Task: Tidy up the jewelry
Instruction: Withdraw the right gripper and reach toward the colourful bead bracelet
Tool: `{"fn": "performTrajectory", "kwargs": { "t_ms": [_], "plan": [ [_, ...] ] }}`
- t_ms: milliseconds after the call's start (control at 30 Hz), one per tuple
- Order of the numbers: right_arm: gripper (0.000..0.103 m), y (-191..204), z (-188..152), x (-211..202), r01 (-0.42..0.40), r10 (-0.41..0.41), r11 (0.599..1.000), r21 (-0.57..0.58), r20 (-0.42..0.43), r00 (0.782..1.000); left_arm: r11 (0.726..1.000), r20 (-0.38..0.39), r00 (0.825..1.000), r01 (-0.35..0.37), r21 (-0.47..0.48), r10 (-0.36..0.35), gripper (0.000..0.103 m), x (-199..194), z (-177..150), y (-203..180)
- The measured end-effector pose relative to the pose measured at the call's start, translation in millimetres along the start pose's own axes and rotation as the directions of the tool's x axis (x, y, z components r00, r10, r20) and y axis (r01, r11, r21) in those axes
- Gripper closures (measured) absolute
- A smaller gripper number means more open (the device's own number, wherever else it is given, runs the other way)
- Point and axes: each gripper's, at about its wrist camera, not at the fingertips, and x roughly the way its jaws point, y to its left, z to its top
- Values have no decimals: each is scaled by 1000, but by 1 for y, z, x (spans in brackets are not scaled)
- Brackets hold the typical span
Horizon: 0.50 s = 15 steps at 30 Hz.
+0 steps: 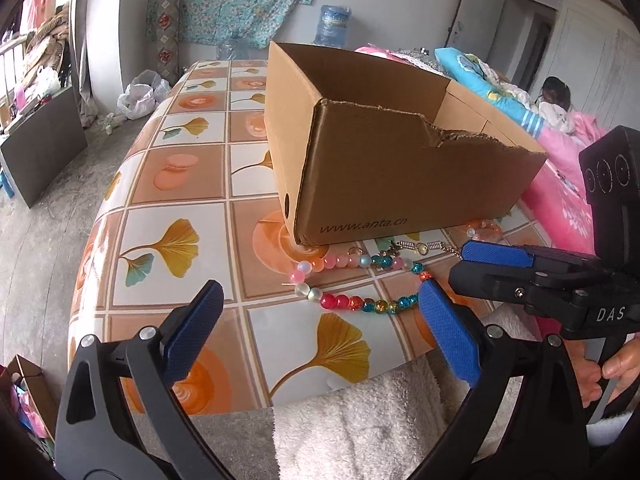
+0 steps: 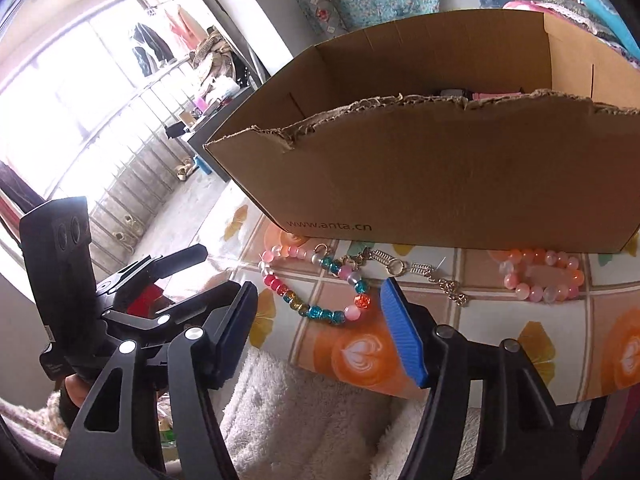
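Left wrist view: my left gripper [image 1: 316, 328] hangs above the near edge of the table [image 1: 176, 184], its blue pads spread wide with nothing between them. Past its tips the multicoloured bead necklace [image 1: 352, 280] lies looped on the patterned tablecloth, just in front of the open cardboard box [image 1: 384, 184]. My right gripper [image 1: 460, 268] enters from the right, its tips near the necklace's metal chain end. Right wrist view: my right gripper [image 2: 316, 320] has its jaws partly parted and grasps nothing; the necklace [image 2: 316, 284] lies beyond the pads, untouched. A pink bead bracelet [image 2: 540, 276] rests to the right on the cloth, close to the box's [image 2: 440, 184] front wall. My left gripper [image 2: 176, 264] appears at the left edge. A white fleecy fabric [image 2: 304, 412] lies below the table edge.
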Motion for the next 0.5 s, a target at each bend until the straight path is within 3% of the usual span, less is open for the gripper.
{"fn": "performTrajectory", "kwargs": {
  "t_ms": [67, 267, 500],
  "plan": [
    [49, -2, 0, 5, 5, -5, 1000, 14, -12, 1000, 999, -3, 1000, -13, 40, 13, 28, 4, 3, -3],
    [63, -4, -2, 19, 22, -21, 999, 30, -48, 999, 994, -43, 997, -53, 92, 58, 56, 23, 10, -3],
    [73, 1, -3, 29, 54, -52, 998, 25, -72, 996, 989, -107, 991, -63, 132, 78, 68, 40, 10, -7]
  ]
}}
